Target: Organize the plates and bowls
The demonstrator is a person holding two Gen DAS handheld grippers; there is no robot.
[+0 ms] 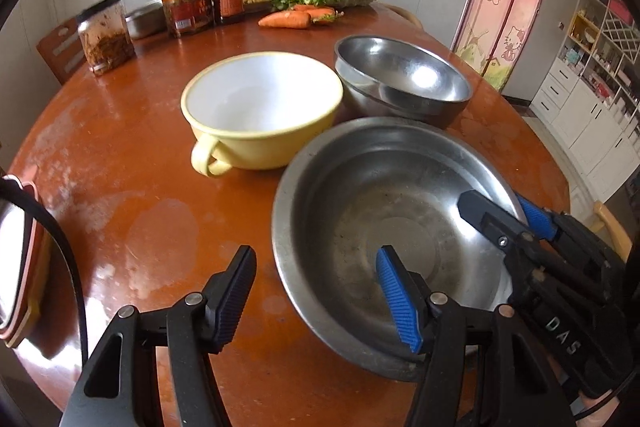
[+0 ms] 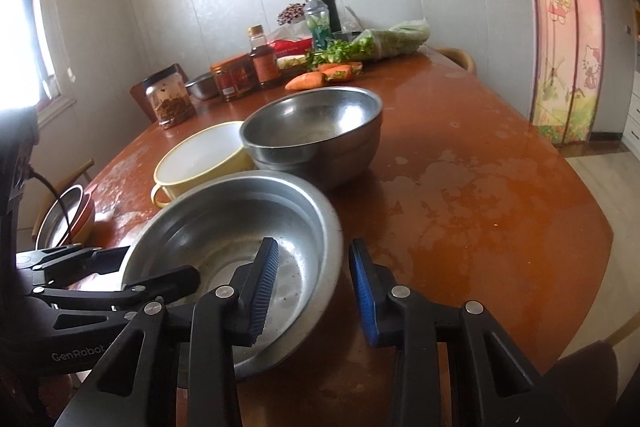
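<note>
Low in both frames sits the wide steel basin [image 1: 384,227] on the brown table [image 1: 120,187], with both tools straddling its rim. Left gripper [image 1: 318,297]: one finger inside, one outside the near-left rim, a clear gap, pads apparently not pressing. Right gripper [image 2: 314,293]: jaws astride the right rim, seemingly not touching it, though the rim partly hides this. Behind, centre frame, the yellow bowl [image 1: 260,115] and the stacked steel bowls [image 1: 400,79].
</note>
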